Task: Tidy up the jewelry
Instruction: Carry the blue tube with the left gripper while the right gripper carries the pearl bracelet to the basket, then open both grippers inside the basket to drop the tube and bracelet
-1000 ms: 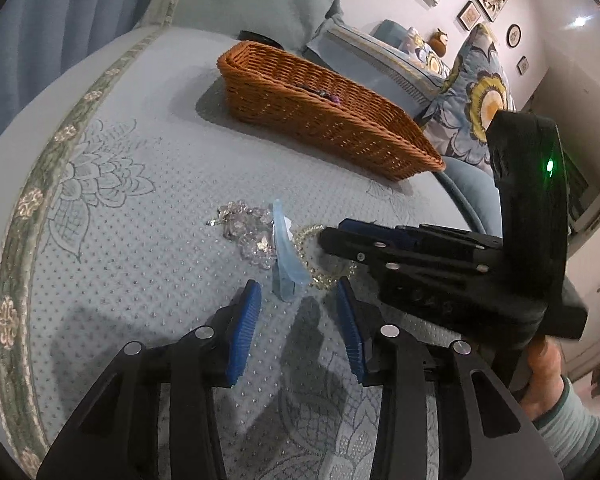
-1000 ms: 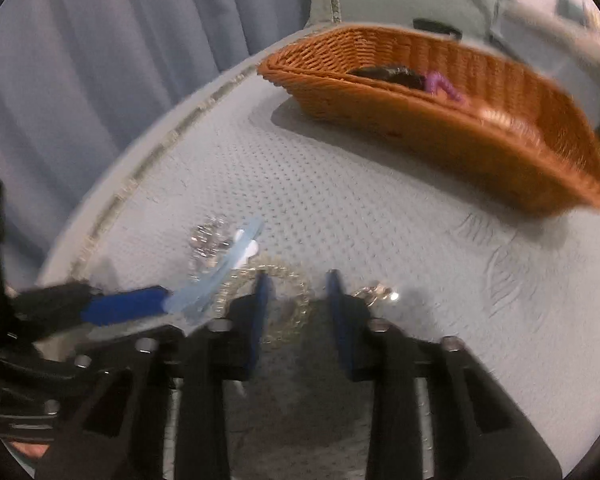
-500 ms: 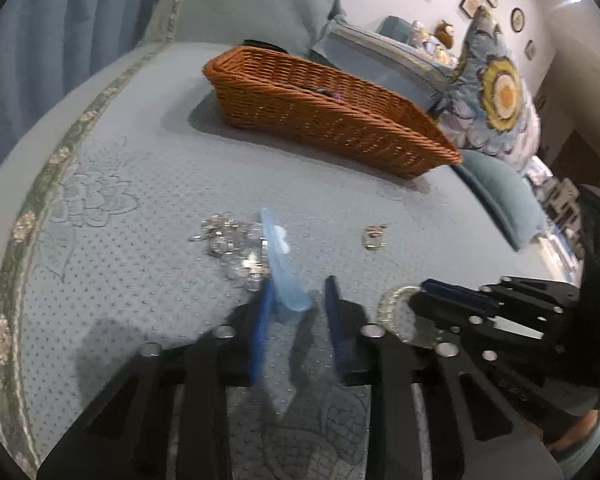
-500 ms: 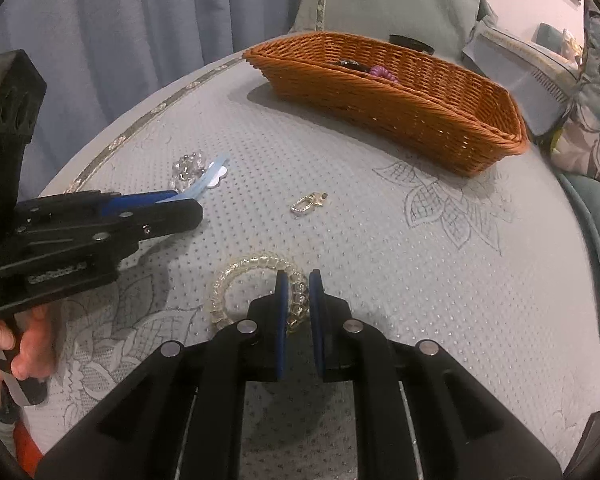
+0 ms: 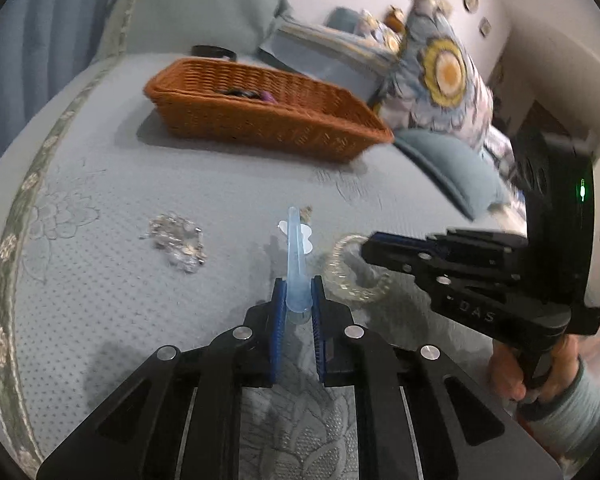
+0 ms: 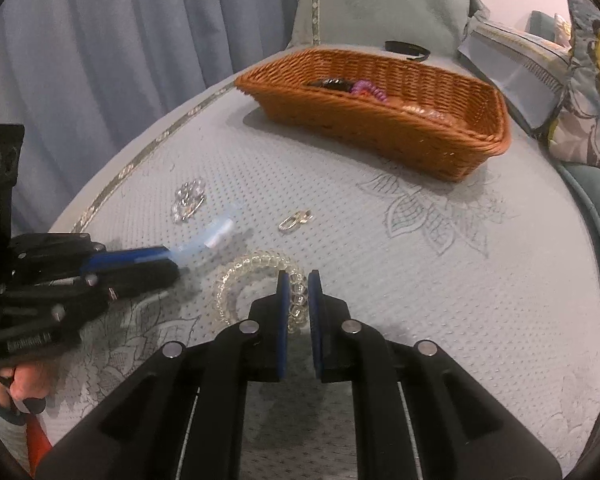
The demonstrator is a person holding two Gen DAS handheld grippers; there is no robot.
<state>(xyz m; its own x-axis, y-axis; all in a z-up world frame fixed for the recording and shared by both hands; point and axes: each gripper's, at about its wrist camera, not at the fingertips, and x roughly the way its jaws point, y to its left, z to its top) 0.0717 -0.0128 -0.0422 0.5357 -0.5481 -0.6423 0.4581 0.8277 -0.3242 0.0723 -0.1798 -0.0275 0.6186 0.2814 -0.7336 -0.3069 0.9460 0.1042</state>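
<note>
Between the blue pads of the left claw (image 5: pixel 296 300) sits one pale blue hair clip (image 5: pixel 296 264), pinched at its near end, its tip pointing straight ahead over the bed (image 5: pixel 100 300). Ahead and left of that claw lies one crystal cluster (image 5: pixel 176 238); just right, one clear beaded bracelet (image 5: pixel 342 276), with the right claw (image 5: pixel 374 246) over it. Far ahead stands one wicker basket (image 5: pixel 260 120).

From the right wrist view, the right claw (image 6: pixel 298 300) is nearly closed, clamping the bracelet (image 6: pixel 244 268). Ahead lies one gold clasp (image 6: pixel 295 220); to the left, the left claw (image 6: pixel 164 258) holding the clip (image 6: pixel 216 234). One basket (image 6: pixel 380 120) holds one purple coil (image 6: pixel 368 90) and one dark piece.
</note>
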